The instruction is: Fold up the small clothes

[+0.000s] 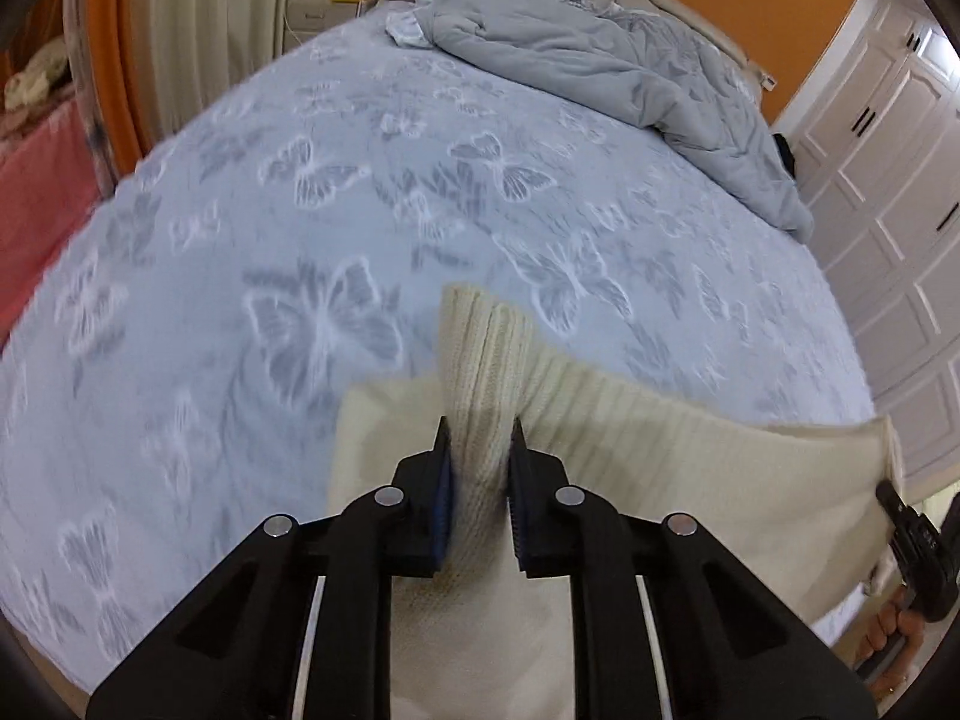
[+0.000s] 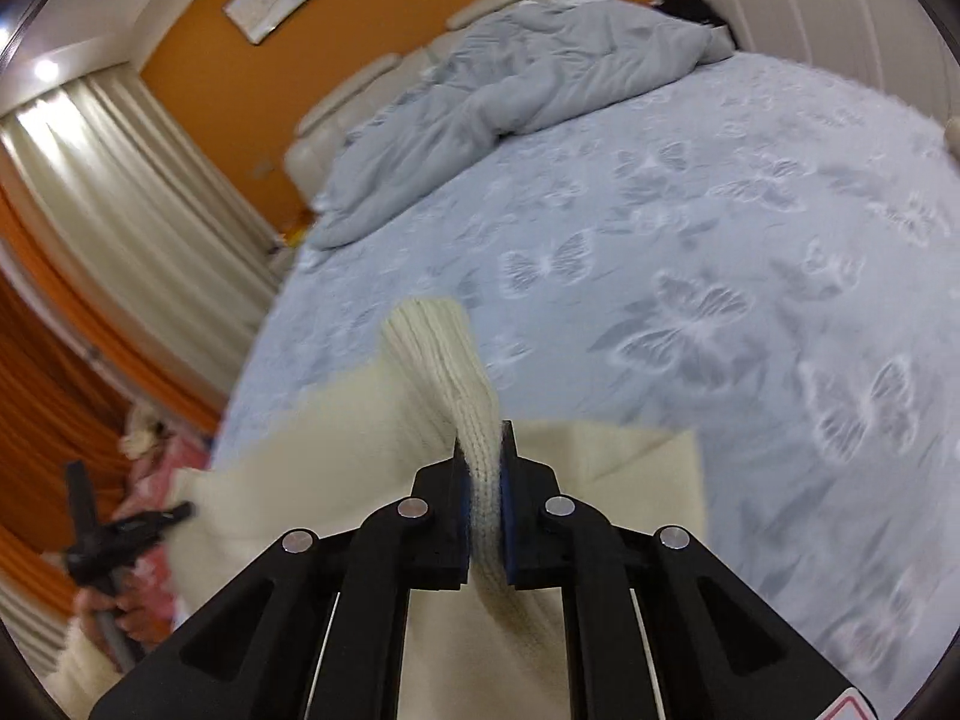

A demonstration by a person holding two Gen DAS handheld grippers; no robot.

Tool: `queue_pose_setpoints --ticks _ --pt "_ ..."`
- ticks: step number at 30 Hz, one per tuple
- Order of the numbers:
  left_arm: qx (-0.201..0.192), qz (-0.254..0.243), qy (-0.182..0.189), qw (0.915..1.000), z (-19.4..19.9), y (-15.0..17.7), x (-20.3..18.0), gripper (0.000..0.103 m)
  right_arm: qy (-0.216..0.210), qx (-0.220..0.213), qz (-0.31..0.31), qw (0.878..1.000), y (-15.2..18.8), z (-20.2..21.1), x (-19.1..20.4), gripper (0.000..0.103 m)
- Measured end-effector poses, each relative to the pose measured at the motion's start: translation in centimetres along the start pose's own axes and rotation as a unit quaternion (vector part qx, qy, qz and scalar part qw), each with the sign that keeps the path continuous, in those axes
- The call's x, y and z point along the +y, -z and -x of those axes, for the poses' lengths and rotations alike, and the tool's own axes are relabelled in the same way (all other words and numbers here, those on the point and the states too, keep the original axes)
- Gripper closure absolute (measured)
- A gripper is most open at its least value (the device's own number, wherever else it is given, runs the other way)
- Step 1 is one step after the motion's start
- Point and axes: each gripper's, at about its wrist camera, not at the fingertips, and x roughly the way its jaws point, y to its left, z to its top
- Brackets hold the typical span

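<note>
Left tool (image 1: 480,438) clenched on cream knit sweater (image 1: 630,426); right tool (image 2: 480,441) likewise, sweater stretched between, bed (image 1: 300,210) ahead.

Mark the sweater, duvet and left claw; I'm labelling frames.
sweater (image 1: 690,444), left wrist view, ribbed body.
duvet (image 1: 576,54), left wrist view, crumpled middle.
left claw (image 1: 480,438), left wrist view, between fingertips.

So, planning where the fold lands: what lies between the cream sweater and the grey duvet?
Only bare butterfly-print bedspread between the cream sweater and grey duvet, in both wrist views.
</note>
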Motion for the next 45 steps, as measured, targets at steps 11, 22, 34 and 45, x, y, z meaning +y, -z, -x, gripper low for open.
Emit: queue_pose_setpoints --ticks 11,22,34,45 --pt "0.027 0.002 -0.071 0.9971 -2.2 5.2 1.3 0.061 0.076 0.032 0.046 0.996 4.9 -2.3 1.3 0.072" --pt "0.070 -0.018 -0.083 0.9939 -3.2 13.3 -1.3 0.050 0.024 0.160 0.103 0.981 15.7 -7.4 8.4 0.083" --pt "0.077 -0.046 -0.123 0.9883 -2.6 15.2 0.2 0.051 0.131 0.121 0.007 0.984 14.9 0.4 -2.6 0.093" --pt "0.078 -0.016 -0.125 0.9889 -1.0 15.3 1.0 0.050 0.184 0.100 0.023 0.978 12.8 -1.3 -2.3 0.038"
